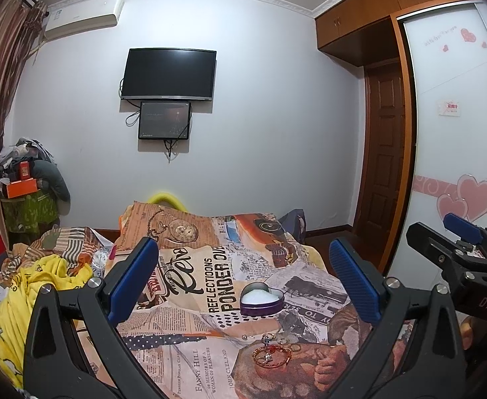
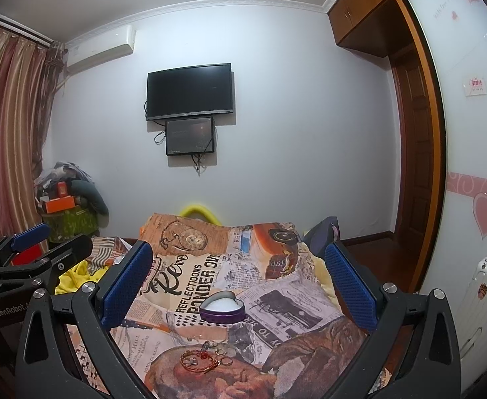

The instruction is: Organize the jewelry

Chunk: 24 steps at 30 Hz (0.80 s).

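A purple heart-shaped tin (image 1: pixel 261 300) with a white lining sits open on the printed bedspread; it also shows in the right wrist view (image 2: pixel 222 307). In front of it lies a small heap of jewelry: a red and gold bracelet (image 1: pixel 271 354) and several rings (image 1: pixel 295 346), also seen in the right wrist view as the bracelet (image 2: pixel 198 359) and rings (image 2: pixel 225 356). My left gripper (image 1: pixel 245 277) is open and empty above the bed. My right gripper (image 2: pixel 238 274) is open and empty, to the right of the left one (image 2: pixel 35 249).
The bed is covered by a newspaper-print spread (image 1: pixel 193 276). A yellow cloth (image 1: pixel 27 299) lies bunched at the left. A white suitcase (image 2: pixel 483 302) stands at the right by the wardrobe. A pile of boxes and clothes (image 1: pixel 27 183) stands in the far left corner.
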Tool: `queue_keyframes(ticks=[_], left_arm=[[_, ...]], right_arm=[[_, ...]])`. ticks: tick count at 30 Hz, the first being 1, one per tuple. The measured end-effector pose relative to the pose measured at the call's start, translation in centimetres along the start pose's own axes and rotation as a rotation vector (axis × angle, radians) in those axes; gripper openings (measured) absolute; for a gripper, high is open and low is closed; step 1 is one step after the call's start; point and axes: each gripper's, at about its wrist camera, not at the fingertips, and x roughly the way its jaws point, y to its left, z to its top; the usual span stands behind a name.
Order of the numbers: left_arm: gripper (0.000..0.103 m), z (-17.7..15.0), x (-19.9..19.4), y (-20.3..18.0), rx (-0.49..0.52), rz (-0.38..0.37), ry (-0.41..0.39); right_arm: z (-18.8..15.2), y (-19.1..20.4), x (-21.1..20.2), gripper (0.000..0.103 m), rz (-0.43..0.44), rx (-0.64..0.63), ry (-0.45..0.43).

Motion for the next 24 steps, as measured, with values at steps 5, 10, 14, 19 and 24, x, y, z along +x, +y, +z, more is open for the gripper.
queue_keyframes(ticks=[5, 10, 14, 19, 24], left_arm=[[0.103, 0.08, 0.08, 0.12, -0.007, 0.002, 0.002], [0.103, 0.06, 0.21, 0.21, -0.01, 0.001, 0.005], [0.103, 0.03, 0.21, 0.22, -0.009, 0.002, 0.004], [0.103, 0.0, 0.26, 0.21, -0.01, 0.002, 0.006], [0.103, -0.08, 0.34, 0.27, -0.013, 0.005, 0.009]], right_arm=[[0.04, -0.03, 0.01, 0.103, 0.001, 0.0, 0.001], [0.07, -0.04, 0.02, 0.103, 0.001, 0.001, 0.002], [-0.04, -0.09, -0.05, 0.103, 0.001, -0.001, 0.002], [0.04, -0.08, -0.01, 0.103, -0.001, 0.001, 0.004], [-0.02, -0.06, -0.04, 0.103, -0.001, 0.0, 0.005]])
